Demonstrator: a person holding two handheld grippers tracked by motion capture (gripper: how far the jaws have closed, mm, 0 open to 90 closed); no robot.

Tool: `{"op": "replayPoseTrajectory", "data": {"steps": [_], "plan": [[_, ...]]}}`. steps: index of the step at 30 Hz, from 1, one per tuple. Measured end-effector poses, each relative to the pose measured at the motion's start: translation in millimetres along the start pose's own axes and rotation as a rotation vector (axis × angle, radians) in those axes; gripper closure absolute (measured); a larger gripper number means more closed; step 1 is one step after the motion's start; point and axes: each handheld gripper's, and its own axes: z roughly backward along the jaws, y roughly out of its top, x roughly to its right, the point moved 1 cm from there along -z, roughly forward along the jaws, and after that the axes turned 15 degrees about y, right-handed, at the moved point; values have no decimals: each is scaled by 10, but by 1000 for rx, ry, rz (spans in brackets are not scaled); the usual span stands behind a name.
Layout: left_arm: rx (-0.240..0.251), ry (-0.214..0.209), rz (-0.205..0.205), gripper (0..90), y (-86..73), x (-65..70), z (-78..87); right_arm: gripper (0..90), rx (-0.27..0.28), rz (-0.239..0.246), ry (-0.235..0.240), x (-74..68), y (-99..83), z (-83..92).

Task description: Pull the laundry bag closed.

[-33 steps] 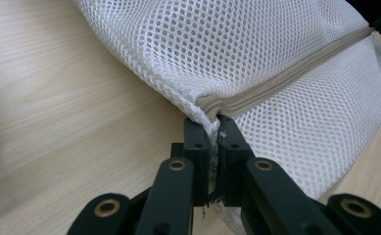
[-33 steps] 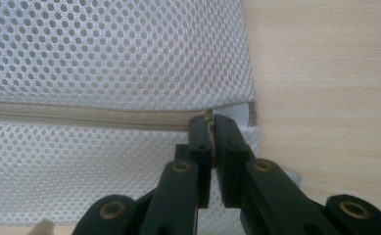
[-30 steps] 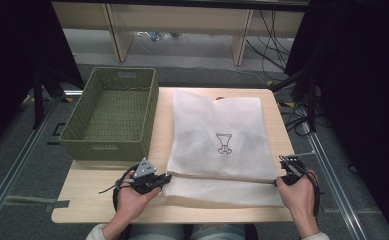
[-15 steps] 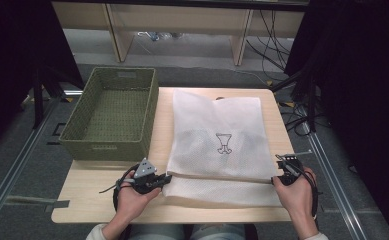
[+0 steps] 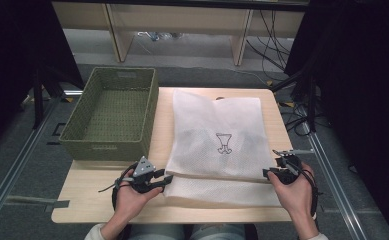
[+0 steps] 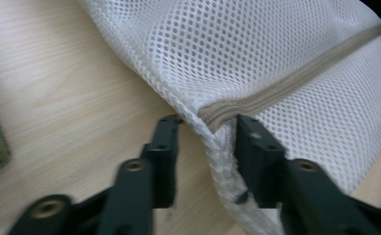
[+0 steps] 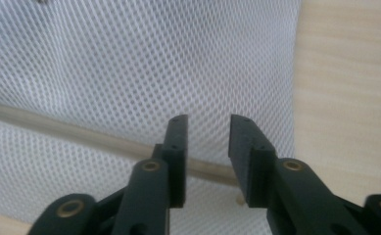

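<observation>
A white mesh laundry bag [image 5: 217,135] with a small black drawing lies flat on the wooden table [image 5: 87,200], its near part folded along a beige zipper [image 6: 296,78]. My left gripper [image 5: 168,178] sits at the fold's left end. Its jaws have just been opening, and the bag's corner [image 6: 212,142] lies loose between them in the left gripper view [image 6: 207,122]. My right gripper [image 5: 269,172] is at the fold's right end. Its jaws have also just been opening and stand apart over the mesh [image 7: 129,63] and zipper [image 7: 80,132], as the right gripper view [image 7: 208,120] shows.
A green woven basket [image 5: 114,112] stands on the table's left side, right beside the bag. Bare wood shows in front of the basket and along the table's right edge [image 5: 277,125]. Cables and a shelf lie beyond the table.
Both grippers have opened and let go of the bag's fold ends. The hands stayed about where they were, and the bag lies as before.
</observation>
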Motion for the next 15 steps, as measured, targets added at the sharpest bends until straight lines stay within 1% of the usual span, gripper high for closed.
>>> {"op": "replayPoseTrajectory", "data": {"steps": [1,2,3,4,5,6,7,8,9,10,11,12,13,14,15], "plan": [[18,0,15,495,10,5,-2,664,14,-8,14,-4,6,14],[19,7,7,461,22,0,10,663,35,2,13,1,11,20],[29,4,-2,431,35,1,16,660,45,29,15,23,18,27],[40,5,-2,409,45,15,25,654,62,33,16,27,22,25],[48,6,-2,390,50,24,28,645,73,32,28,39,22,33],[56,7,-11,383,57,30,36,642,77,22,13,42,22,36],[62,9,-15,371,64,37,41,638,80,20,20,57,21,39],[72,5,-11,362,70,46,46,635,88,14,16,69,17,39],[75,14,-19,351,76,44,54,629,86,4,12,82,16,42],[86,18,-14,344,81,51,59,628,80,-18,21,79,14,53],[94,22,-27,337,89,49,68,624,97,-22,6,92,13,56],[102,26,-33,332,99,54,76,620,95,-41,6,93,13,71],[112,25,-38,326,106,56,81,617,103,-15,8,120,19,71],[127,22,-38,323,115,63,90,614,114,-18,7,121,19,67],[136,24,-38,324,121,67,97,612,111,-69,2,106,14,86]]}}
